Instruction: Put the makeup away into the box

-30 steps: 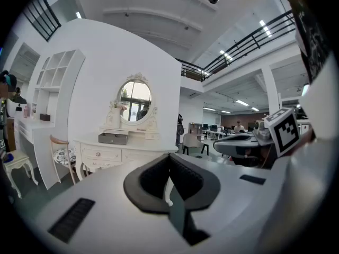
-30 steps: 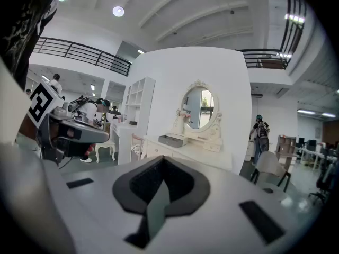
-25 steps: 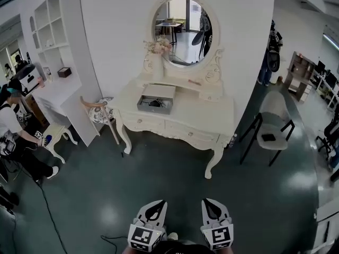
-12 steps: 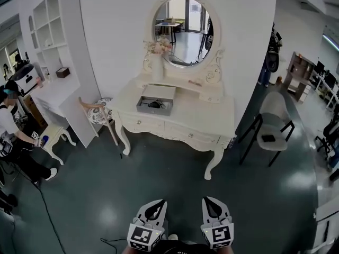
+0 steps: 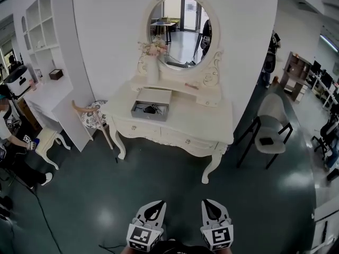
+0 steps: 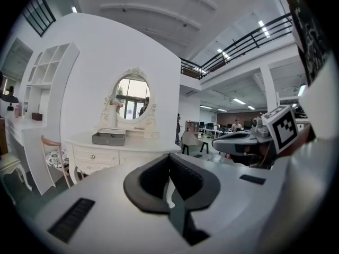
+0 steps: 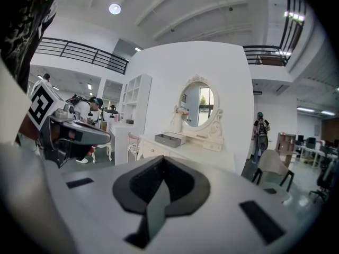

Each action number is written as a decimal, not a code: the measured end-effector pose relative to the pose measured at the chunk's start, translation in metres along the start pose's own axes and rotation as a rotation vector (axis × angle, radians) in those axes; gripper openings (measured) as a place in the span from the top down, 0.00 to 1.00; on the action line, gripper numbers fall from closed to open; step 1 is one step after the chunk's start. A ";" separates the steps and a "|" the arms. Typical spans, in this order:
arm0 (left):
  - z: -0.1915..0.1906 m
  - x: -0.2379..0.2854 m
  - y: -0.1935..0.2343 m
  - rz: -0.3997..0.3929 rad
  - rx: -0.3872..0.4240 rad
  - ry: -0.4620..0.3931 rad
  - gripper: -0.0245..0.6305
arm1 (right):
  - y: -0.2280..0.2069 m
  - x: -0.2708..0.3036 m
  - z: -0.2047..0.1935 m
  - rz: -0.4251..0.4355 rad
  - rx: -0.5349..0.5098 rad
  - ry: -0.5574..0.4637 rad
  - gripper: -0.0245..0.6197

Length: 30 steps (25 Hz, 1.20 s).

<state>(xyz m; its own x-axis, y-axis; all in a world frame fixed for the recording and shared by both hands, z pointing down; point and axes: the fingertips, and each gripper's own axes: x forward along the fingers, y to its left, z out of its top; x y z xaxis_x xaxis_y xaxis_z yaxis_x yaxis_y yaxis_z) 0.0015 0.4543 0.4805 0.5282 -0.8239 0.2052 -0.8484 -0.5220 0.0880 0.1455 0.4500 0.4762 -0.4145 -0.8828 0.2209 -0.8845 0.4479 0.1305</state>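
Note:
An open grey box (image 5: 150, 103) sits on the white dressing table (image 5: 206, 121) below the oval mirror (image 5: 179, 25); small dark items lie inside it. The box also shows far ahead as a grey box (image 6: 108, 138) in the left gripper view and as a grey box (image 7: 170, 138) in the right gripper view. My left gripper (image 5: 152, 211) and right gripper (image 5: 210, 209) hang side by side at the bottom of the head view, over the dark floor and well short of the table. Both are shut and hold nothing.
A vase of flowers (image 5: 152, 62) stands left of the mirror. A chair with a patterned seat (image 5: 94, 115) is at the table's left, beside a white shelf unit (image 5: 42, 62). A grey chair (image 5: 270, 123) stands at the right. A person (image 5: 10, 136) works at far left; a cable (image 5: 39, 205) crosses the floor.
The dressing table has come a little closer and shifted left in the head view. Both grippers keep their place at the bottom of the view, still shut.

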 end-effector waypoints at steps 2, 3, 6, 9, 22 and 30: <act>0.002 0.010 0.007 -0.006 -0.008 0.004 0.94 | -0.002 0.010 -0.002 0.005 0.006 0.008 0.95; 0.005 0.015 0.010 -0.009 -0.011 0.002 0.94 | -0.003 0.014 -0.002 0.006 0.007 0.011 0.95; 0.011 0.030 0.021 -0.017 -0.014 0.001 0.94 | -0.008 0.030 -0.002 0.003 0.006 0.021 0.95; 0.014 0.044 0.033 -0.029 -0.015 0.003 0.94 | -0.012 0.046 0.002 0.001 0.014 0.031 0.95; 0.029 0.092 0.093 -0.068 -0.009 0.014 0.94 | -0.021 0.116 0.014 -0.034 0.022 0.056 0.95; 0.038 0.118 0.129 -0.110 0.007 0.009 0.94 | -0.021 0.154 0.020 -0.078 0.038 0.059 0.95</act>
<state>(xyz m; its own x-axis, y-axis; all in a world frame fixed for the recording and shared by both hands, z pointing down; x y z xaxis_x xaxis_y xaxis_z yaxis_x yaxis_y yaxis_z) -0.0441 0.2817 0.4791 0.6181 -0.7593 0.2036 -0.7848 -0.6110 0.1041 0.0958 0.3018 0.4886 -0.3315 -0.9046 0.2682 -0.9216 0.3713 0.1131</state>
